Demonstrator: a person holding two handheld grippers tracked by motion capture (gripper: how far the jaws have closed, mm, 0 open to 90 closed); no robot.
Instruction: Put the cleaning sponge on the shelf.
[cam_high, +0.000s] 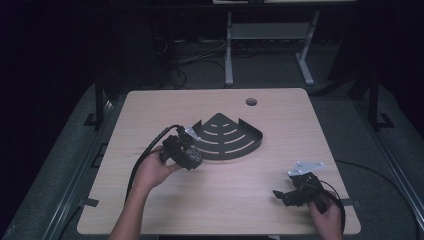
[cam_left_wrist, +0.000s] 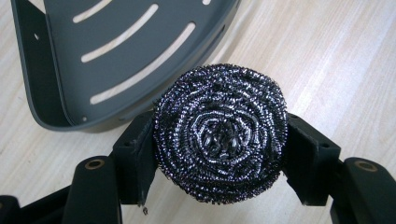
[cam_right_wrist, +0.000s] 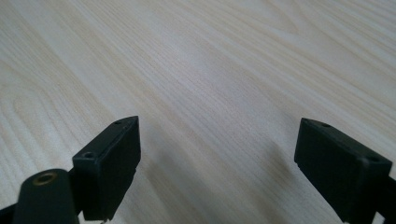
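Note:
A round steel-wool scouring pad (cam_left_wrist: 220, 133) sits squeezed between the two black jaws of my left gripper (cam_left_wrist: 218, 154), which is shut on it. In the high view the pad (cam_high: 194, 158) and left gripper (cam_high: 189, 156) hover just off the near-left rim of a dark grey quarter-round slotted shelf tray (cam_high: 226, 135). The tray's curved rim (cam_left_wrist: 56, 119) lies just beyond the pad in the left gripper view. My right gripper (cam_high: 285, 196) rests low over the table's near right part, jaws wide apart; its own view shows its open jaws (cam_right_wrist: 217, 163) over bare wood.
The light wooden table (cam_high: 220, 200) has a round cable hole (cam_high: 251, 102) near its far edge. A white-legged table frame (cam_high: 270, 45) stands behind it on the dark floor. Cables trail from both grippers toward the near edge.

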